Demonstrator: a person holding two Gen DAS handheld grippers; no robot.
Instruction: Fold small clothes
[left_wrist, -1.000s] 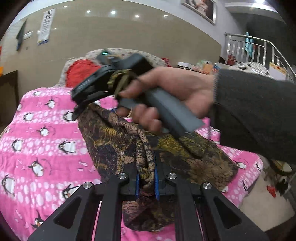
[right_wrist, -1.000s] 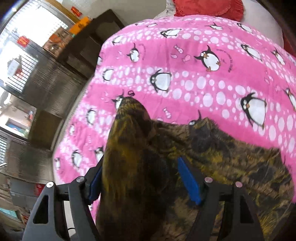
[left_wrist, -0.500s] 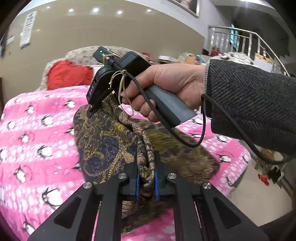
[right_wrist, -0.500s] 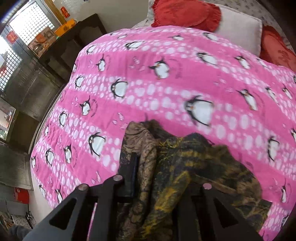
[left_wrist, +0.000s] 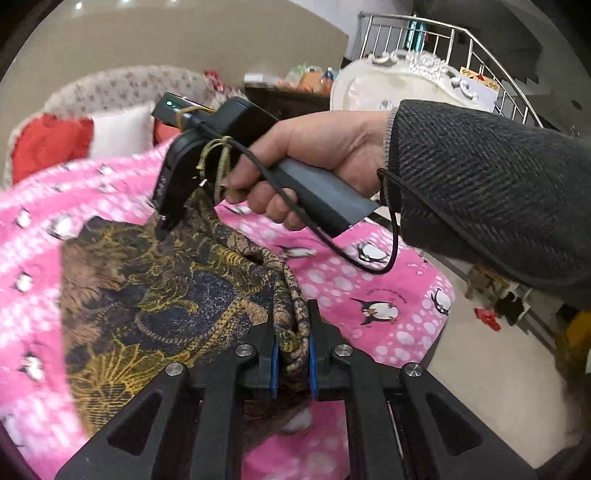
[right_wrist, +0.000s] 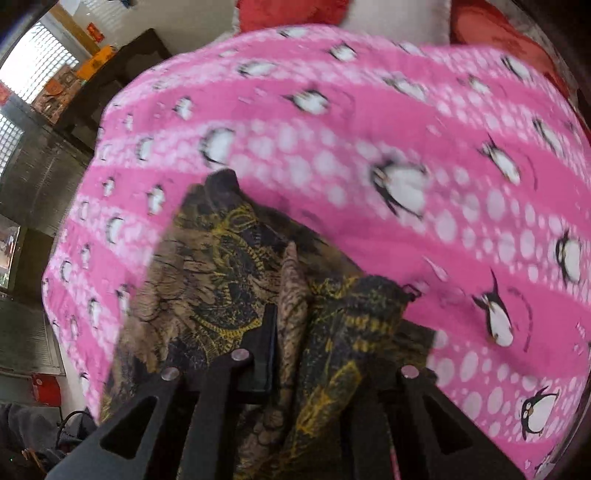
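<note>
A small dark garment (left_wrist: 159, 295) with a brown, gold and navy print hangs between both grippers above a pink penguin blanket (left_wrist: 373, 280). My left gripper (left_wrist: 291, 354) is shut on a bunched edge of it. My right gripper (left_wrist: 166, 218), held in a hand with a grey sleeve, pinches another edge farther off. In the right wrist view the right gripper (right_wrist: 291, 325) is shut on a fold of the garment (right_wrist: 221, 266), which drapes down over the blanket (right_wrist: 406, 122). The right fingertip is hidden under cloth.
Red and white pillows (left_wrist: 51, 147) lie at the bed's head. A white ornate chair (left_wrist: 399, 85), a metal railing (left_wrist: 461, 40) and floor clutter (left_wrist: 487, 317) are to the right. A dark cabinet (right_wrist: 122, 62) stands beyond the bed's left side.
Both grippers have swung with the garment, which now hangs spread wider and lower over the blanket. The right gripper's jaws closed on the cloth over the last second.
</note>
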